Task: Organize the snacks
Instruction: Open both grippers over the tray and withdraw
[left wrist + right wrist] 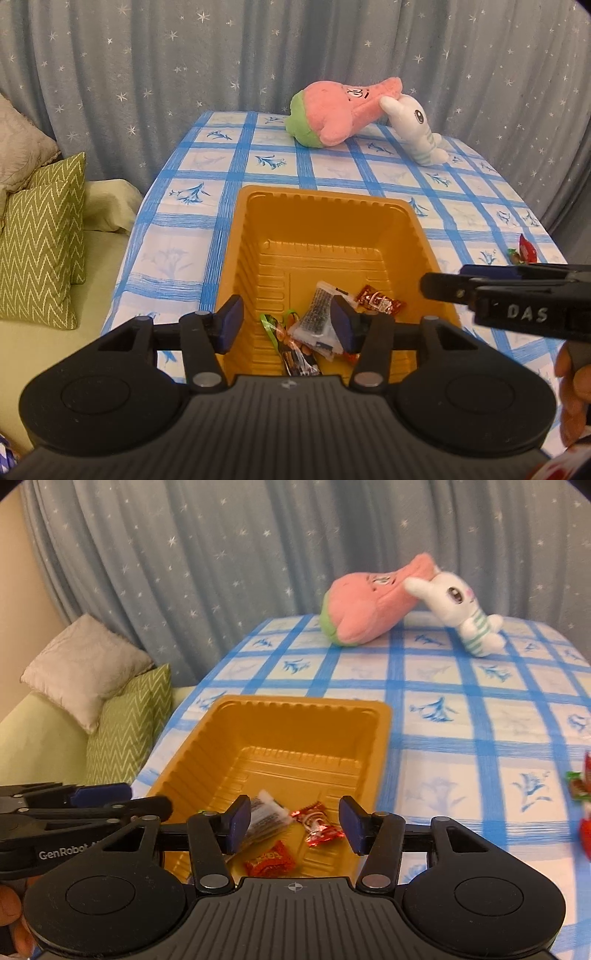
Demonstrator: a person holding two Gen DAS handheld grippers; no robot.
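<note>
- Your right claw (293,825) reads "DAS", your left claw (286,325) "GenRobot".
- Both claws hang partly open, gripping nothing, over wrapped snacks (317,825) in the orange tray (306,716).

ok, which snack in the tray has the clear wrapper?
The flat packet with a see-through wrapper and dark contents, at the tray's near end. The others there are red foil candies and a green-edged pack.
</note>
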